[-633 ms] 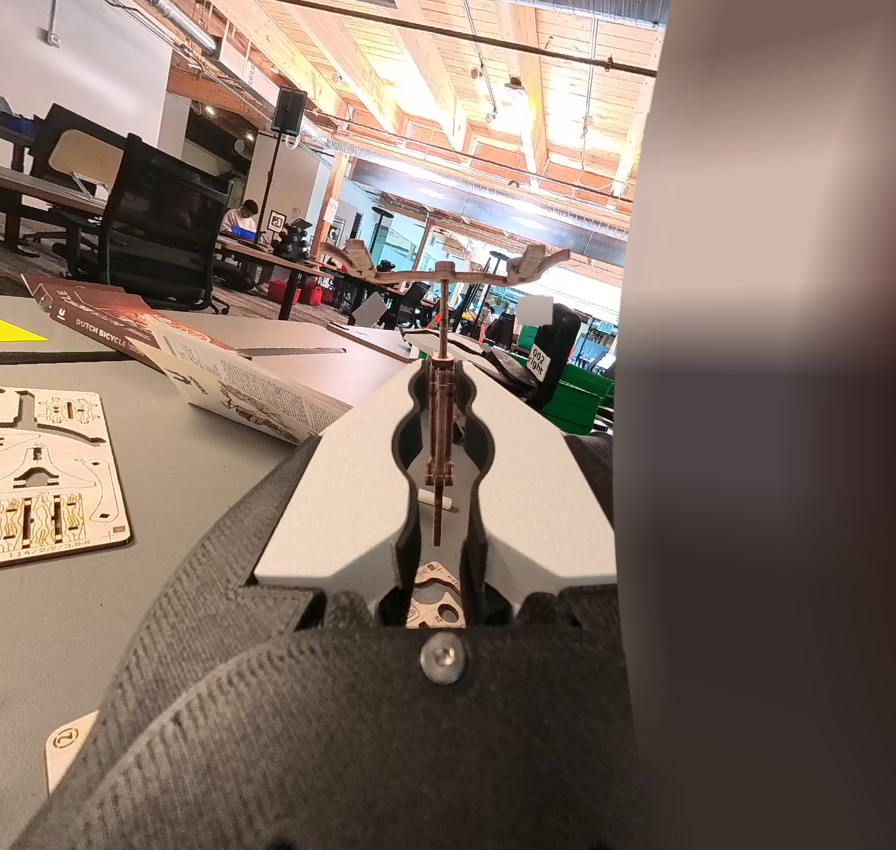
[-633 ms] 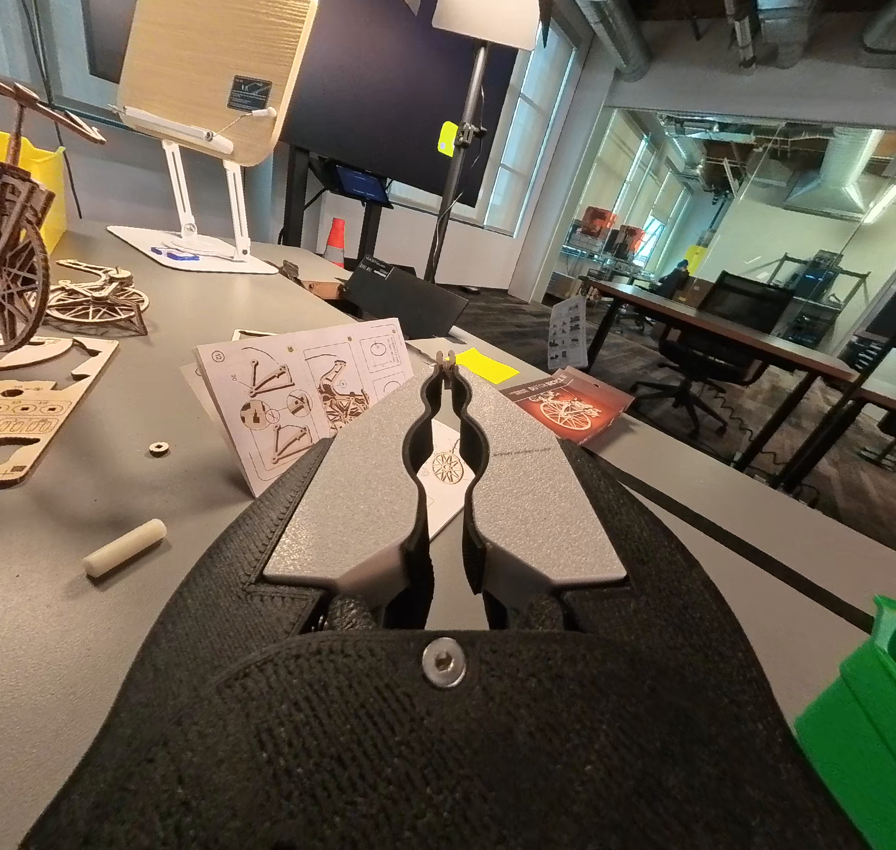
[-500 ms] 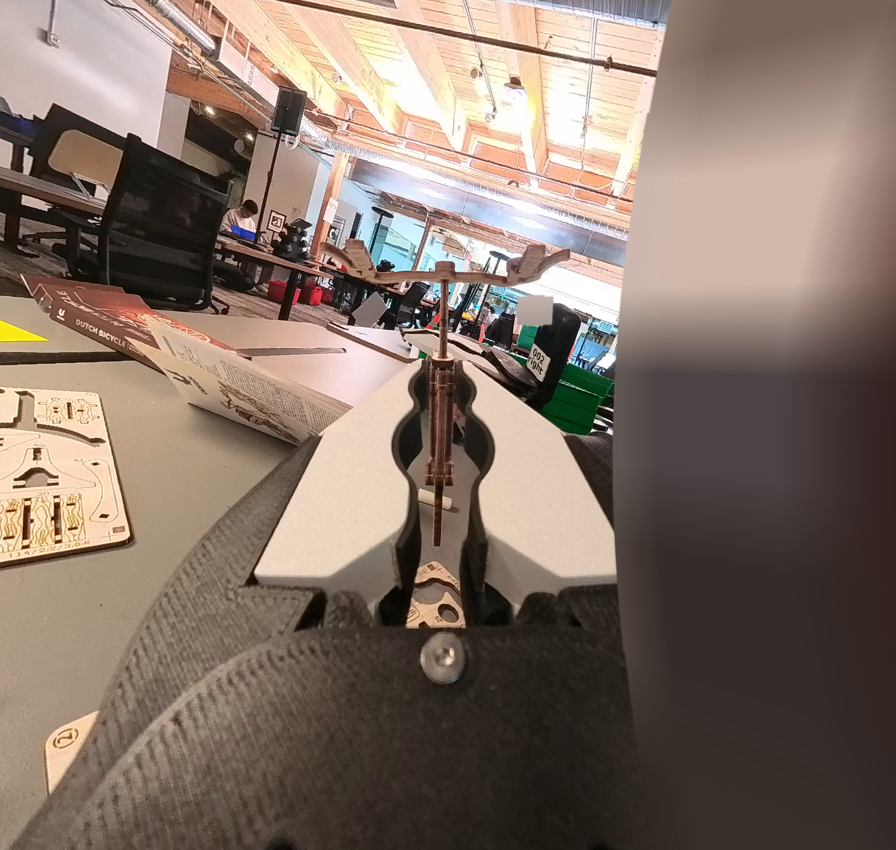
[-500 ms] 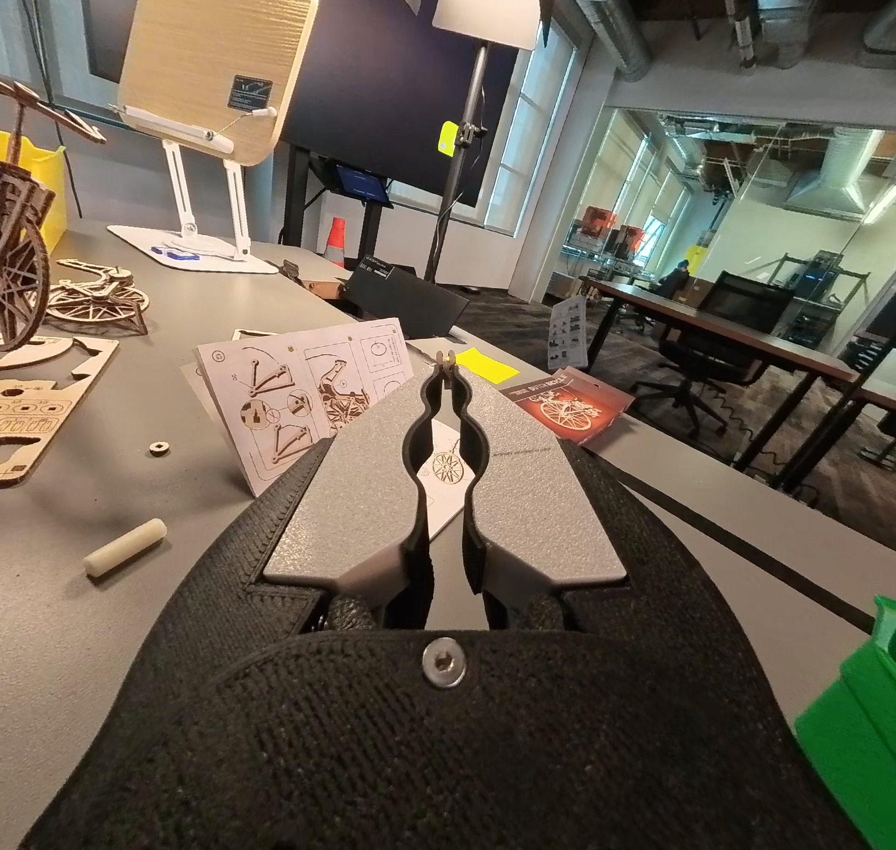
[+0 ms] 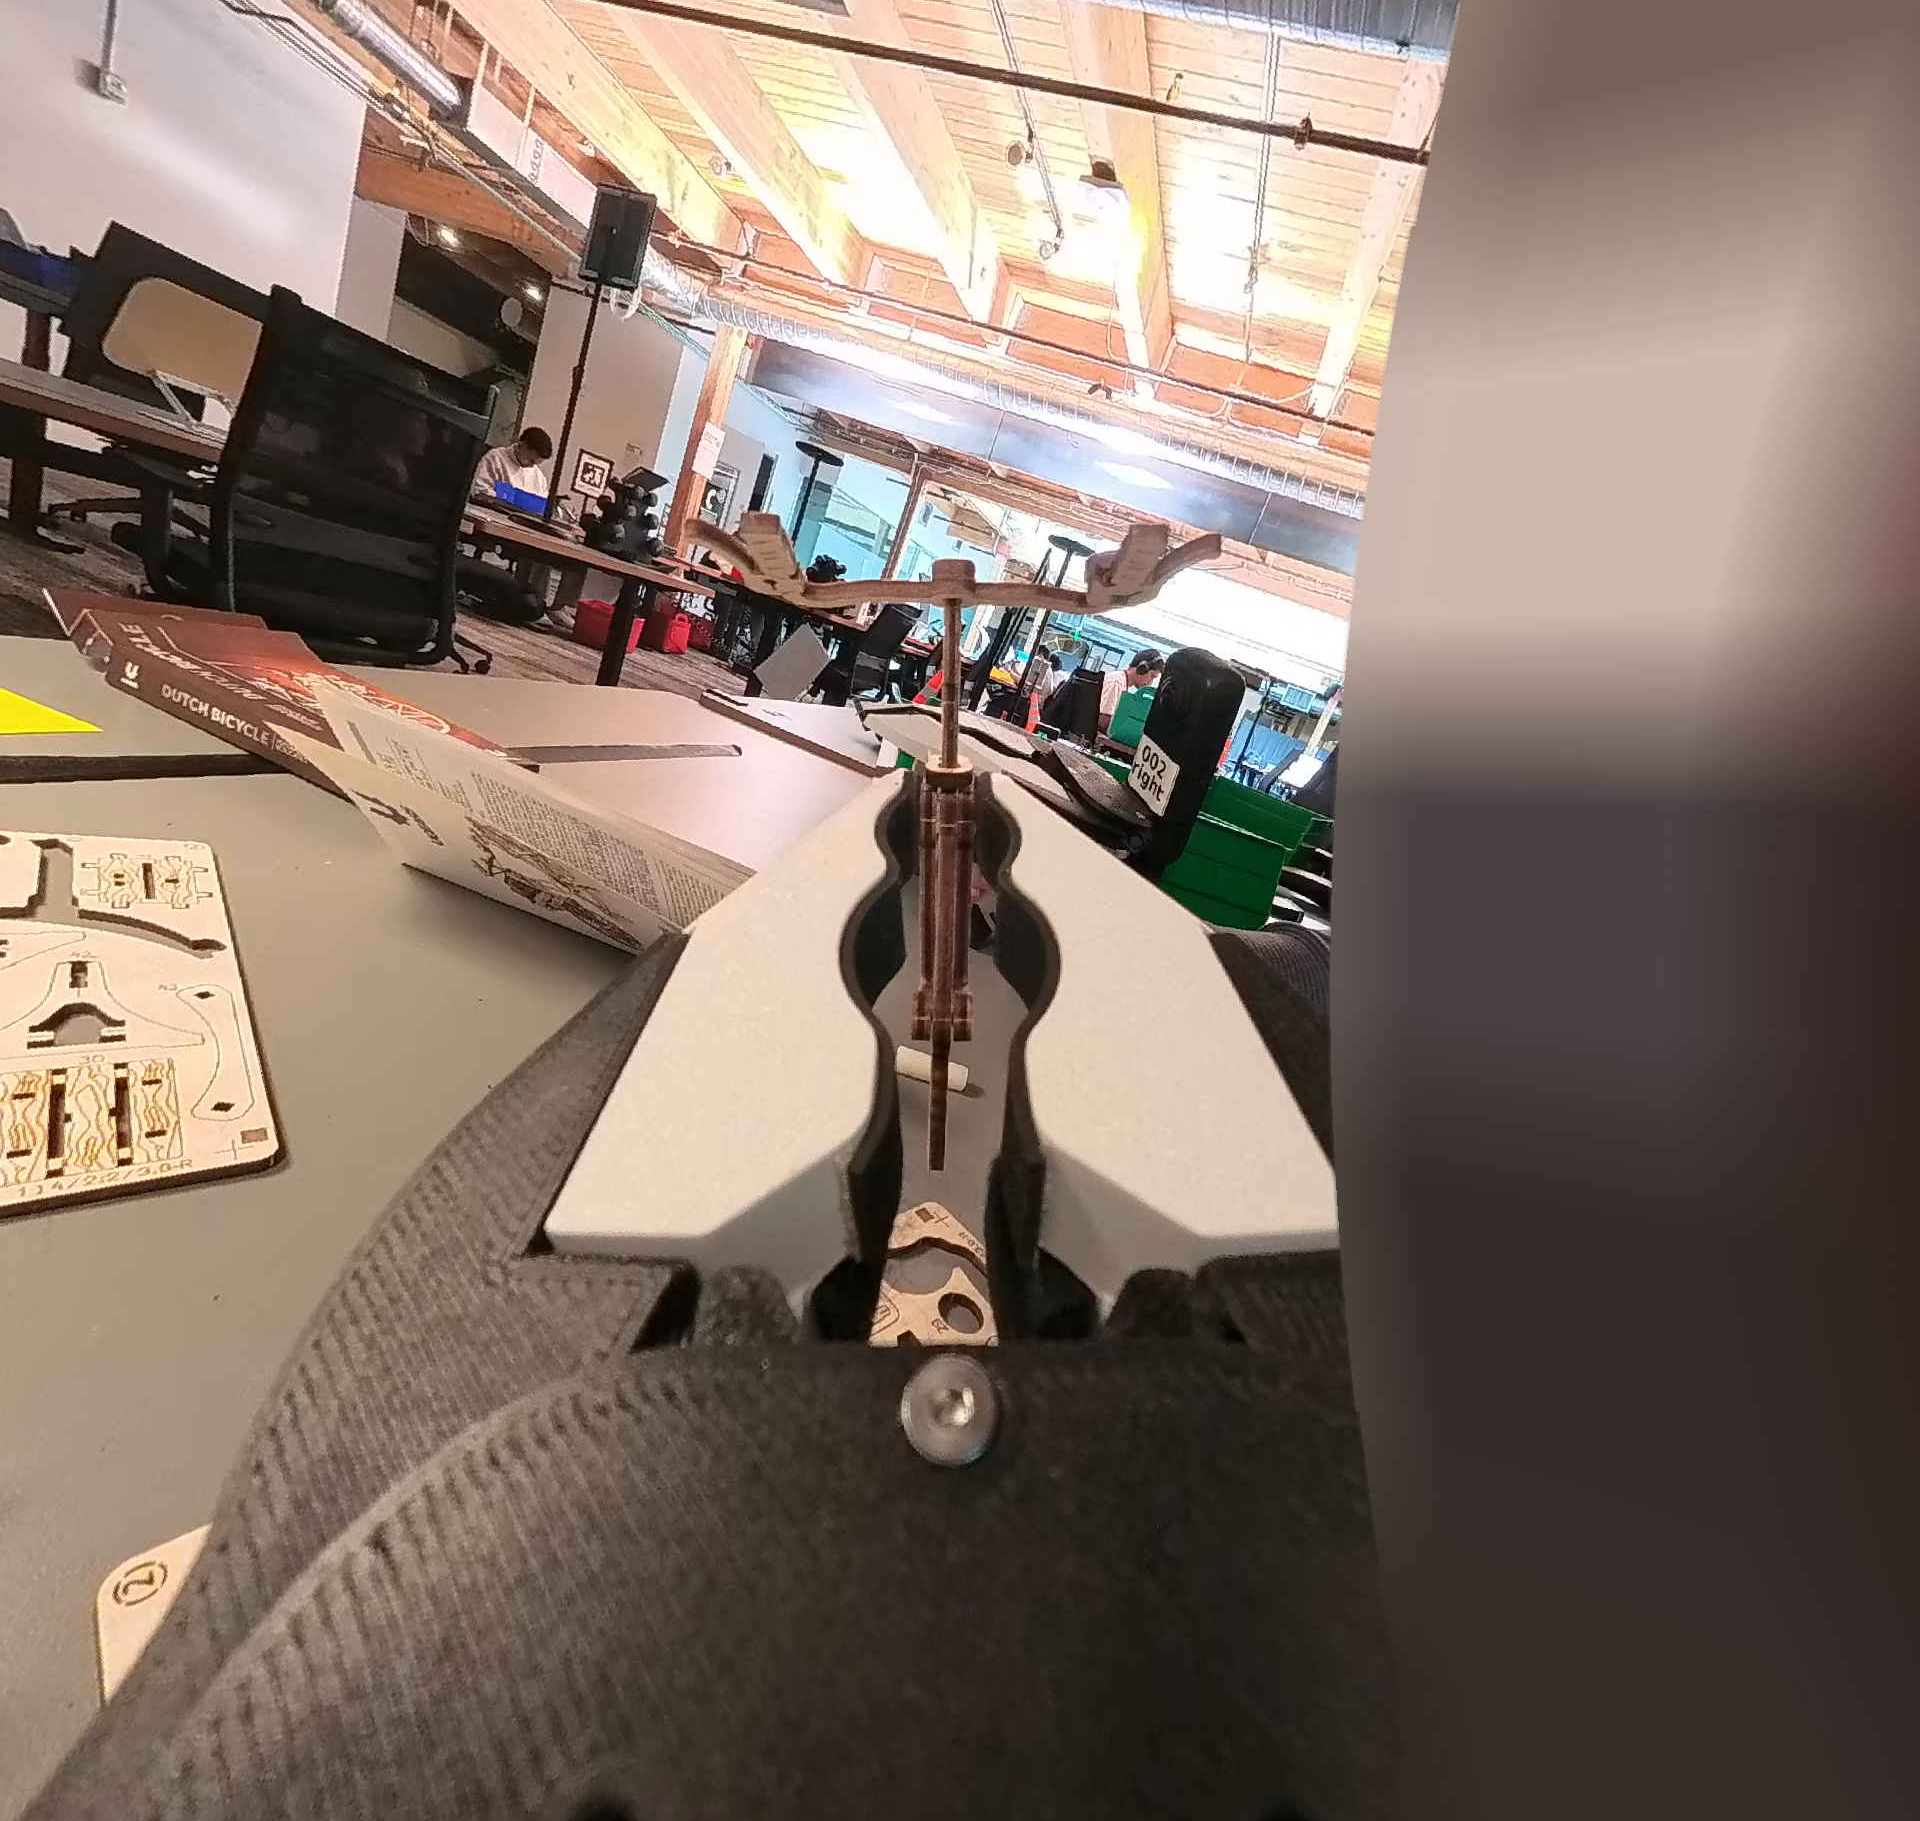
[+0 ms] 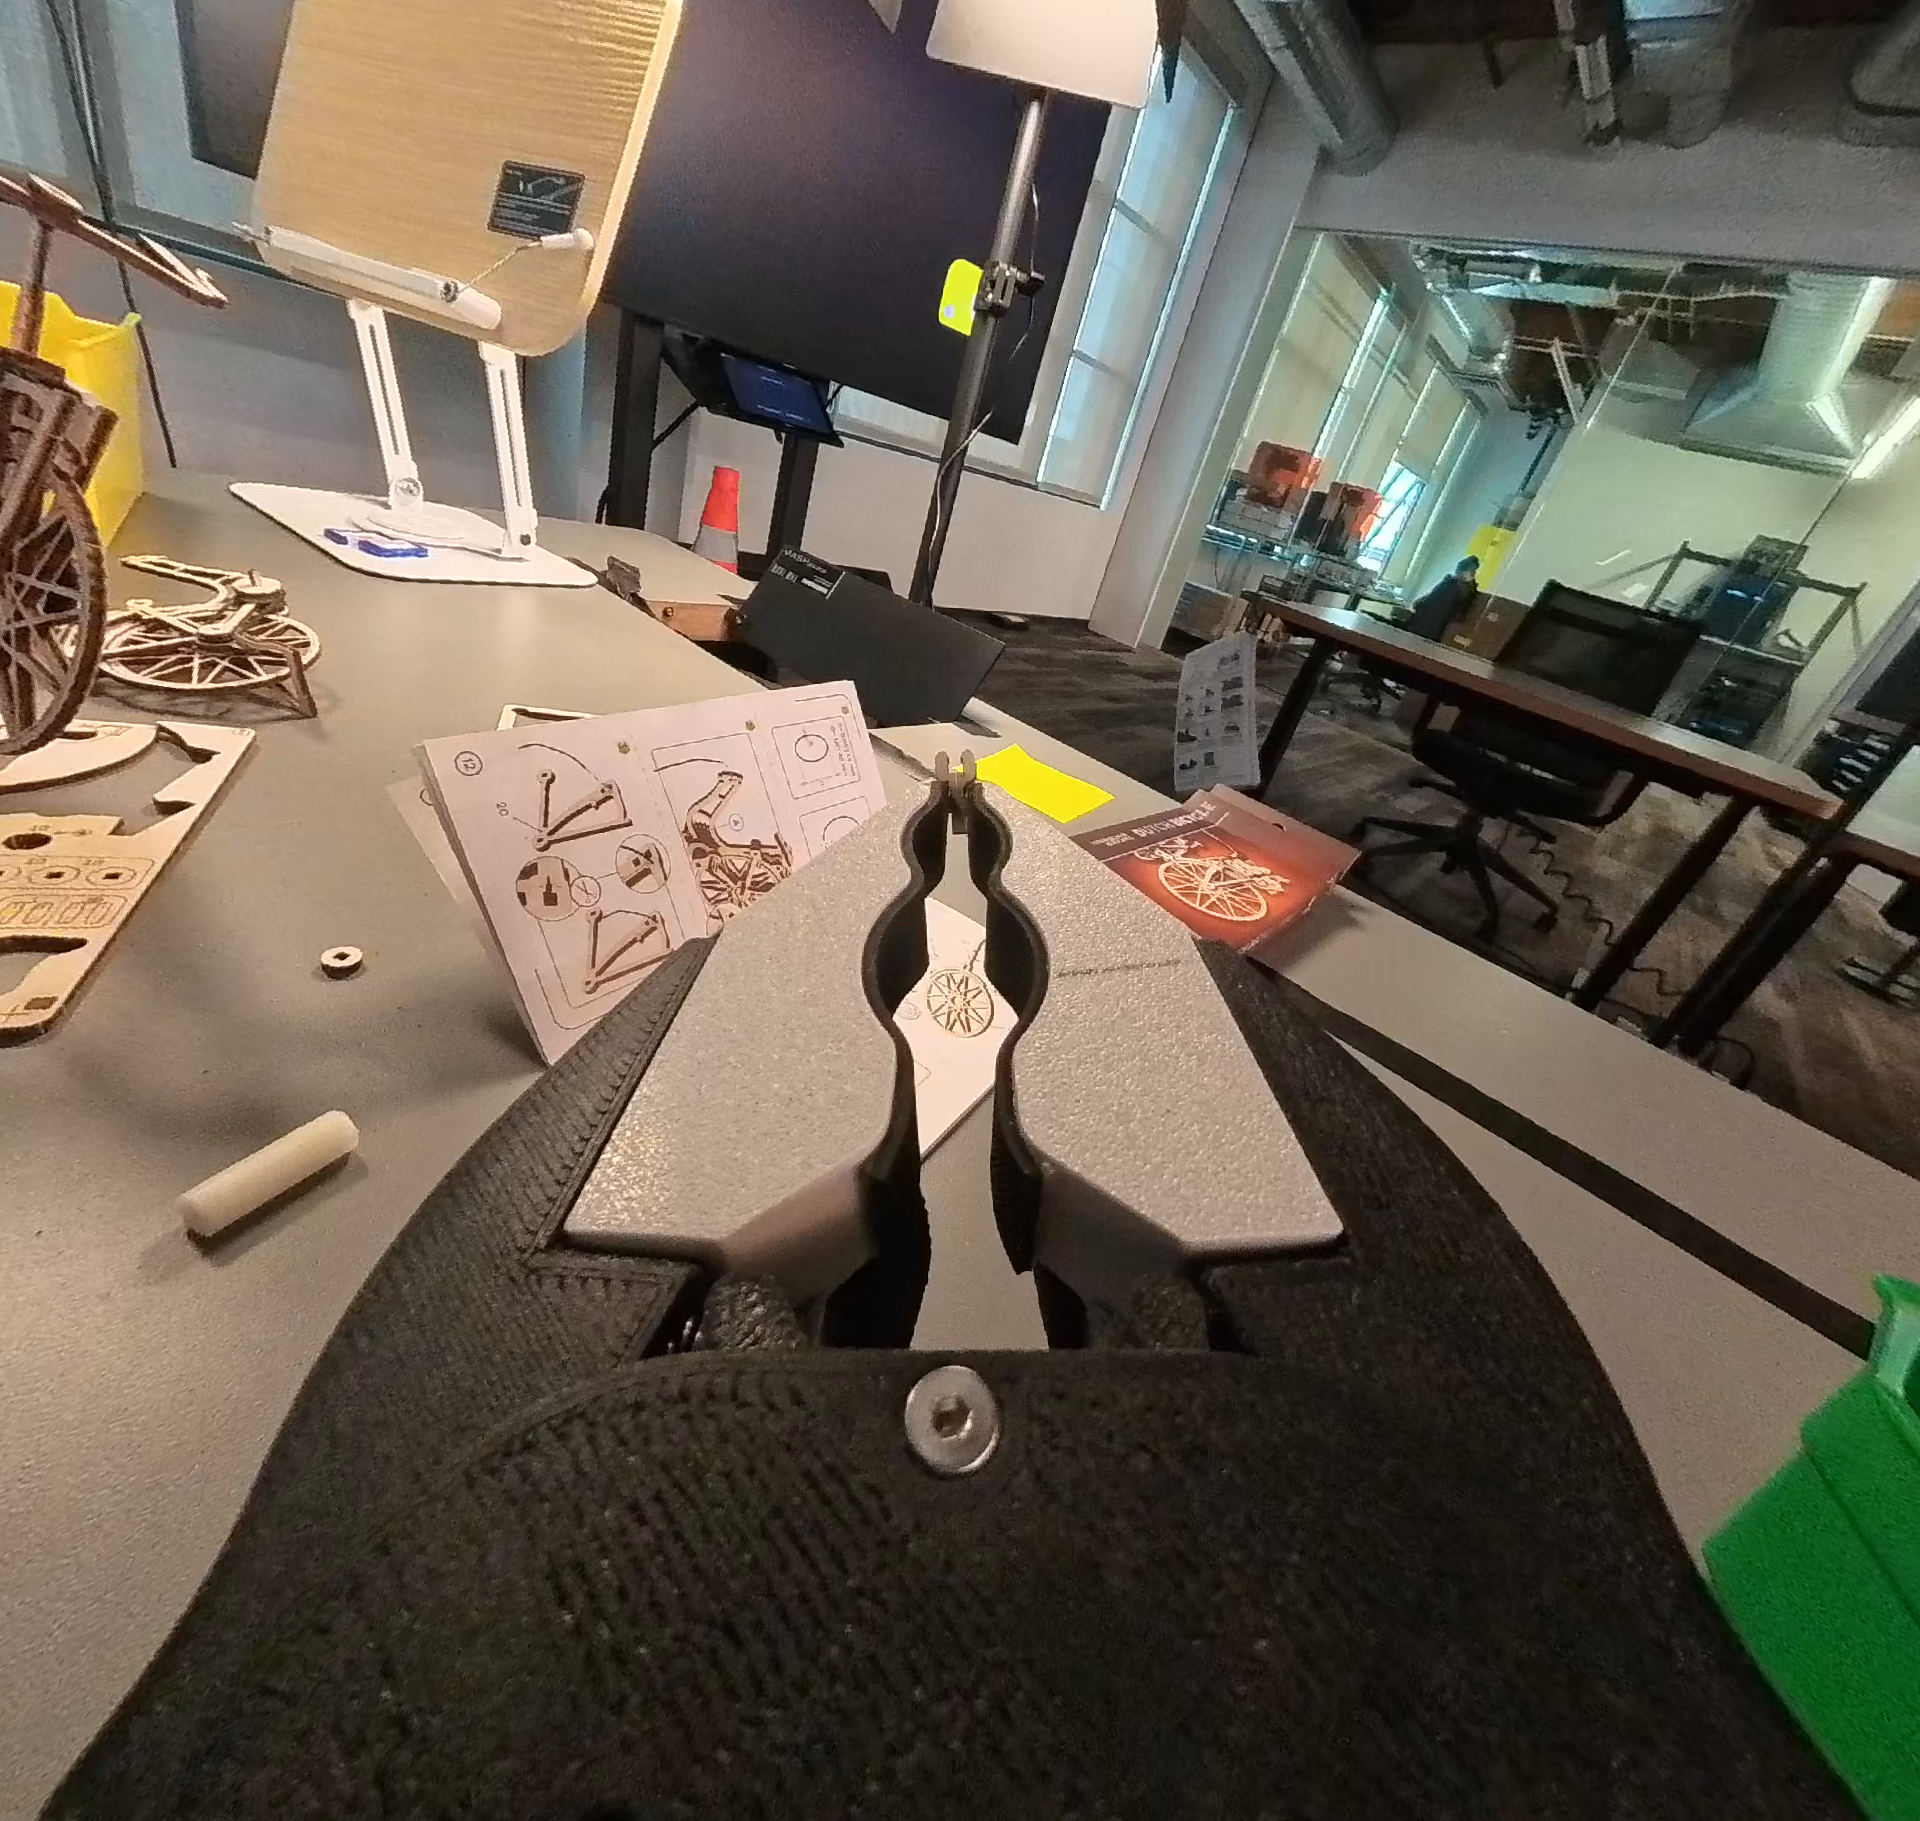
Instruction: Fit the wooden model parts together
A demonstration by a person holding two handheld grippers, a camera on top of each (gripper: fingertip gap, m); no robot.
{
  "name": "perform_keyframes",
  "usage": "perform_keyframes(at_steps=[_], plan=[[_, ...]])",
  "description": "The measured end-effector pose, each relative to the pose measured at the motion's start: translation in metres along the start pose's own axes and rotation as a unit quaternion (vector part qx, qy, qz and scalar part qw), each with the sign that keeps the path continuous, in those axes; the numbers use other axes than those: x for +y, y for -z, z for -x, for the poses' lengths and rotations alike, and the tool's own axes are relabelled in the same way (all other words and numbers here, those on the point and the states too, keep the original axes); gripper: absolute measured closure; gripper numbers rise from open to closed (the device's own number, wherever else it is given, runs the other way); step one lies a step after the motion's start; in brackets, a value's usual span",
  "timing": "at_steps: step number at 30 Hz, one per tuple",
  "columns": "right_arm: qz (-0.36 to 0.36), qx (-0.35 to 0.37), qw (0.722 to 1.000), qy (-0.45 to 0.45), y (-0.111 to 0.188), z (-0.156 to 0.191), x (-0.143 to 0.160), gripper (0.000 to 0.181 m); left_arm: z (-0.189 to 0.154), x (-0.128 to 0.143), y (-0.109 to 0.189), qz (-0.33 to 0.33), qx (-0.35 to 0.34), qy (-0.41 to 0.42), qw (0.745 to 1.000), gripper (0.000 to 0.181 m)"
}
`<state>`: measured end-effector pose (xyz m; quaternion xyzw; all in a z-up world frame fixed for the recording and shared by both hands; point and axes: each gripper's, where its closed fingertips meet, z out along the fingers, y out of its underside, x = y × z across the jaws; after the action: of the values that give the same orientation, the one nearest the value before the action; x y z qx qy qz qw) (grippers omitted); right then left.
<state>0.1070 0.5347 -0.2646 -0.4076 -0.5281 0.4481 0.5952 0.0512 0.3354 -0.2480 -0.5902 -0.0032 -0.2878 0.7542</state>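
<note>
Clamping the wooden handlebar-and-fork assembly (image 5: 943, 898) upright, the left tool (image 5: 945, 784) has both fingers pressed against its stem, handlebars sticking out above the tips. Right tool (image 6: 956, 797) is pinching a small pale wooden peg (image 6: 955, 772) at its fingertips. Left of the right tool on the grey desk (image 6: 343, 1065): open instruction booklet (image 6: 665, 836), then a white cylinder (image 6: 268, 1172).

Wooden book stand (image 6: 457, 119) beside yellow bin (image 6: 109, 421).
</note>
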Motion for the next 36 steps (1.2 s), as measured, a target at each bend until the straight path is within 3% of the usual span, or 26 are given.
perform_keyframes(at_steps=[1,14,23,27,32,36], plan=[[0.000,0.000,1.000,0.000,0.000,0.000,0.000,0.180,0.000,0.000,0.000,0.000,0.000,0.000,1.000,0.172],[0.002,-0.006,1.000,0.020,-0.001,0.005,0.000,0.180,0.000,0.000,0.000,0.000,-0.001,-0.001,1.000,0.172],[0.056,-0.007,0.983,0.172,-0.002,0.025,0.010,0.180,0.006,-0.003,0.002,-0.012,-0.011,0.016,1.000,0.172],[0.111,0.031,0.968,0.225,0.006,0.019,0.022,0.180,0.007,-0.005,0.003,-0.018,-0.011,0.023,1.000,0.172],[0.195,0.046,0.974,0.109,0.029,0.014,0.040,0.180,0.009,-0.007,0.005,-0.026,-0.005,0.041,0.999,0.172],[0.369,-0.001,0.929,-0.039,0.070,0.035,0.073,0.180,0.011,-0.009,0.008,-0.036,0.001,0.060,0.998,0.172]])
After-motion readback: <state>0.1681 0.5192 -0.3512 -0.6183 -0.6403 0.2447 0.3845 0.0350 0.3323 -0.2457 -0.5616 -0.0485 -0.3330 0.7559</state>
